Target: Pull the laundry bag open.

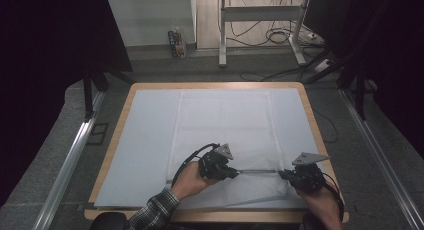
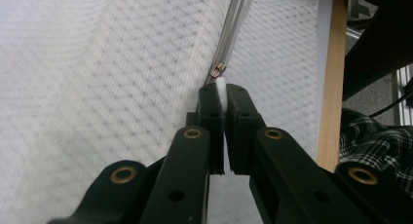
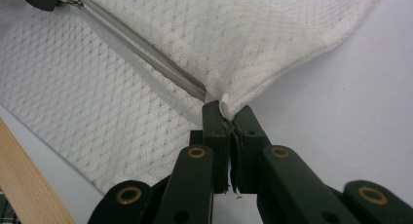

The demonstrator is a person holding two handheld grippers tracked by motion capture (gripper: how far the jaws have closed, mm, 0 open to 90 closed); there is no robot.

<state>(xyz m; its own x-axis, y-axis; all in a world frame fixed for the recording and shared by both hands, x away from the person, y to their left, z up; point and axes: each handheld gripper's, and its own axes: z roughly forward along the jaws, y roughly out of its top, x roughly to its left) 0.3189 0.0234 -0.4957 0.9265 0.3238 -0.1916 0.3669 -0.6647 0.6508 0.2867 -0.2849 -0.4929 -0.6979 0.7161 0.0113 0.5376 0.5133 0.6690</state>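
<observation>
White mesh bag (image 1: 225, 135) lies flat on a pale mat (image 1: 145, 140) over the table (image 1: 310, 115), its zipper (image 1: 257, 170) running across the near end, close to the person's edge. Left gripper (image 1: 234, 173) sits at the left part of the zipper line; in the left gripper view its jaws are closed tight on the white pull tab (image 2: 221, 90), with the metal slider (image 2: 217, 69) just beyond the tips. Zipper teeth (image 3: 146, 53) stretch taut between the two tools. Right gripper (image 1: 284, 174) is at the bag's near right corner (image 3: 229, 103); the right gripper view shows its jaws pinched shut on the fabric there, at the zipper's end. Step in hand, as judged: working the zipper, right side anchoring, left side drawing the slider. Whether the zip is being opened or closed cannot be told from these views. Next move calls for a steady pull along the zipper line, keeping the anchor fixed and the mesh tensioned so the slider does not snag fabric or slip off the tab.
</observation>
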